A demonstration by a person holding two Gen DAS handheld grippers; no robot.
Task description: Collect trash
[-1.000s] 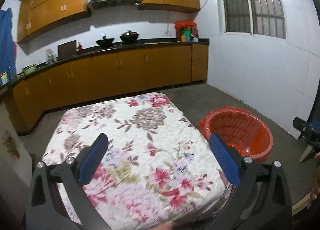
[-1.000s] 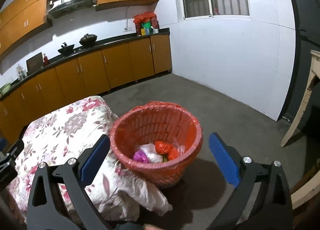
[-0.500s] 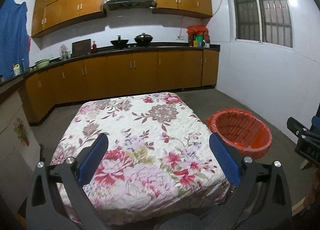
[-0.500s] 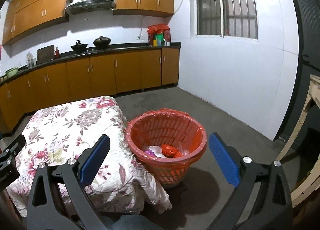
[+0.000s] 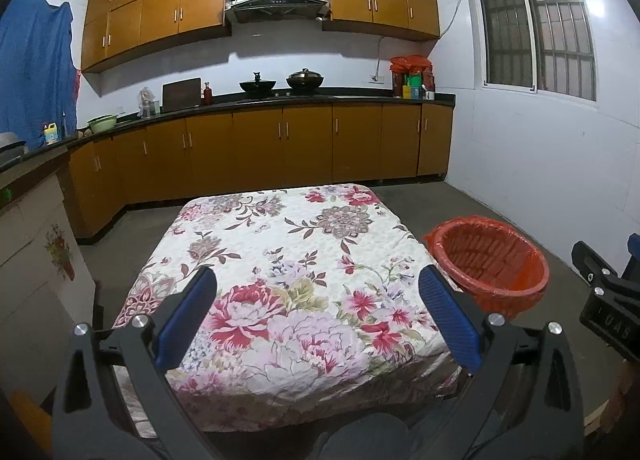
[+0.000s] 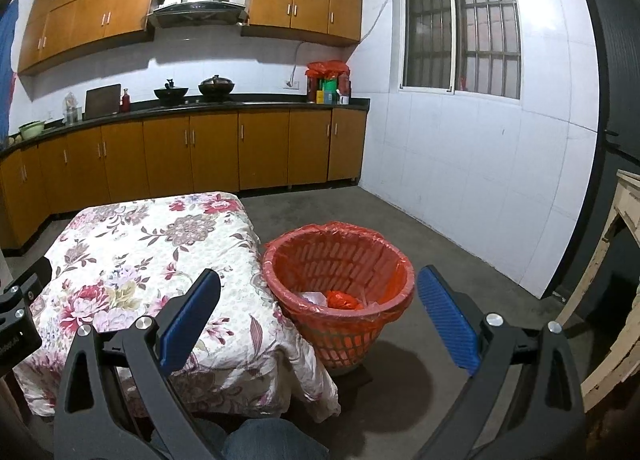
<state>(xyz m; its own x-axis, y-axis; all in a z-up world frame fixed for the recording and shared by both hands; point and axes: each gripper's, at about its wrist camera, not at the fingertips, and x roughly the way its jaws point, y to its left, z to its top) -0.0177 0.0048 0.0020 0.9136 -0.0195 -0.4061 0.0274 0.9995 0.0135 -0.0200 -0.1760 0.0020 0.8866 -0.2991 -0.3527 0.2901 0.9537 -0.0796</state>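
Orange basket (image 5: 490, 260) with a red liner is the landmark. Left wrist view: one basket, standing on the floor just beside the far right corner of the one floral-cloth table (image 5: 296, 260). Left gripper (image 5: 318, 316) hangs over the table's near edge, well apart from the basket, blue pads spread wide, nothing between them. No loose trash shows on the cloth from here. Part of the right gripper's black body pokes in at the frame edge, on the basket's right.

Right wrist view: same basket (image 6: 340, 276), now centre frame, touching the drooping cloth corner of the table (image 6: 132, 256). Right gripper (image 6: 320, 316) is held back from and above the basket, pads fully apart, holding nothing. Trash (image 6: 340, 300) sits inside at the basket bottom: one red-orange crumpled piece plus pale scraps, at least two, exact count not clear because the rim hides part of it.

Step judgement: collection looks finished or near it, both tools empty and nothing visible left outside the basket. Next move, if any, calls for scanning floor and table for a leftover piece, then reaching with whichever gripper is nearer. Counts: two grippers, one basket, one table.
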